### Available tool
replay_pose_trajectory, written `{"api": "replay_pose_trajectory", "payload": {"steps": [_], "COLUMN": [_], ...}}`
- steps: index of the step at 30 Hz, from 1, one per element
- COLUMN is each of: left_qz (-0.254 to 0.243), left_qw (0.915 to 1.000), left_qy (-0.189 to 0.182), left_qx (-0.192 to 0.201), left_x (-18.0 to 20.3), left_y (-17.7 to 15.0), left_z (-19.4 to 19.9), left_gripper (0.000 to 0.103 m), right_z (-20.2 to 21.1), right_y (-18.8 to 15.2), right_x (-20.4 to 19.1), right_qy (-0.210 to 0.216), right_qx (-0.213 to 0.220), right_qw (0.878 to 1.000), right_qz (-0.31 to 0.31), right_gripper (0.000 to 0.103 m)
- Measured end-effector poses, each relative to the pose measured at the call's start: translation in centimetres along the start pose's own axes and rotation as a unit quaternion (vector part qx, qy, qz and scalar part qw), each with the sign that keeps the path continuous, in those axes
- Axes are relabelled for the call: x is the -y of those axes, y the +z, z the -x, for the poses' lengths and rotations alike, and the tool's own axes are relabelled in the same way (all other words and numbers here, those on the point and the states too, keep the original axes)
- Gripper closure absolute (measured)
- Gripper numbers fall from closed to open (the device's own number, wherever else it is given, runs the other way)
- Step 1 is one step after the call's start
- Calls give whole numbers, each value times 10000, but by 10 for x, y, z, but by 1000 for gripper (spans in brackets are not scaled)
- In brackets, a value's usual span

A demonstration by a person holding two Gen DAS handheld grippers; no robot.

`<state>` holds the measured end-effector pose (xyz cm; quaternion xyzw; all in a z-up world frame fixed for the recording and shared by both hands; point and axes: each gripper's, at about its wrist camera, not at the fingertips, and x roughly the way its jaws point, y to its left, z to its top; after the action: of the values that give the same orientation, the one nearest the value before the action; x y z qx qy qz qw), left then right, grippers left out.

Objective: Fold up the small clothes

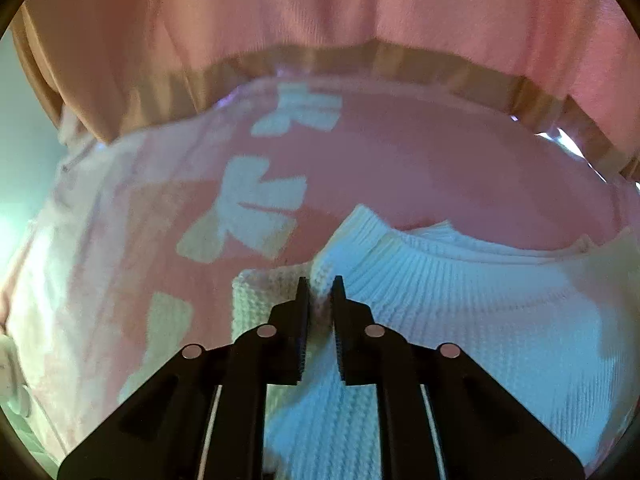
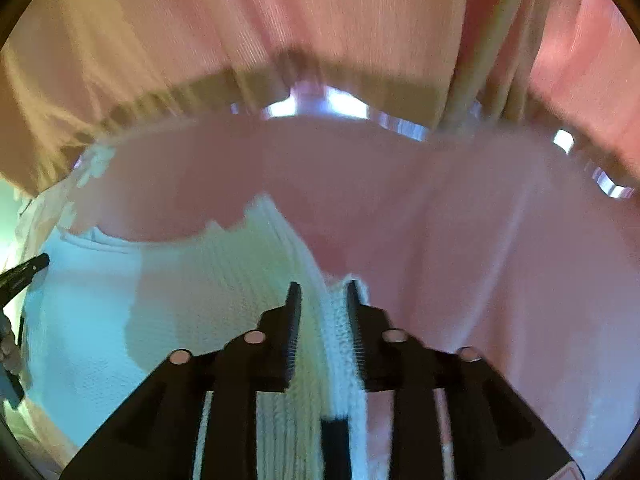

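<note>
A white knitted sweater (image 1: 460,312) with a ribbed neckline lies over a pink cloth with pale bow shapes (image 1: 248,204). My left gripper (image 1: 321,282) is shut on a pinch of the white knit near the collar. In the right wrist view the same sweater (image 2: 180,300) spreads to the left, and my right gripper (image 2: 322,290) is shut on a thick fold of its edge. The left gripper's black tip (image 2: 28,268) shows at the far left of the right wrist view.
The person's pink top with a tan ribbed hem (image 1: 360,12) fills the upper part of both views, close behind the cloth (image 2: 500,240). Bright gaps (image 2: 320,104) show between hem and cloth.
</note>
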<state>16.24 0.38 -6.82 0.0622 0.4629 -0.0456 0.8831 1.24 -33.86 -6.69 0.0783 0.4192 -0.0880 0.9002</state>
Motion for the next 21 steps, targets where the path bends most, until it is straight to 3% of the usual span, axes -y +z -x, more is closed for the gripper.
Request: {"api": "replay_pose_trajectory", "payload": {"steps": [3, 5, 8, 12, 15, 17, 18, 19, 20, 21], "left_qz": [-300, -390, -553, -467, -444, -507, -511, -475, -390, -301], "left_qw": [9993, 9989, 9981, 9985, 9986, 9981, 9981, 9984, 9989, 9993], "left_qy": [75, 91, 133, 92, 92, 176, 178, 162, 100, 22], "left_qx": [226, 230, 247, 254, 265, 288, 282, 255, 235, 233], "left_x": [14, 19, 25, 22, 20, 21, 21, 19, 15, 12], "left_y": [-10, -14, -20, -23, -24, -27, -28, -30, -31, -32], "left_z": [26, 33, 39, 45, 48, 49, 50, 51, 53, 54], "left_gripper": [89, 88, 88, 88, 88, 79, 70, 52, 43, 28], "right_z": [24, 11, -30, -5, -1, -11, -10, -4, 1, 8], "right_y": [-13, -26, -44, -42, -51, -55, -54, -50, -45, -42], "right_x": [-14, -22, -23, -21, -29, -26, -24, -19, -12, -4], "right_qy": [194, 238, -141, 103, 116, -97, -41, 10, 42, 35], "right_qx": [153, -210, -956, -645, -685, -824, -796, -709, -592, -466], "right_qw": [9995, 9988, 9934, 9975, 9963, 9947, 9955, 9968, 9978, 9988], "right_qz": [196, 371, 612, 268, 513, 602, 509, 373, 286, 175], "right_gripper": [85, 85, 87, 87, 86, 84, 84, 83, 71, 49]}}
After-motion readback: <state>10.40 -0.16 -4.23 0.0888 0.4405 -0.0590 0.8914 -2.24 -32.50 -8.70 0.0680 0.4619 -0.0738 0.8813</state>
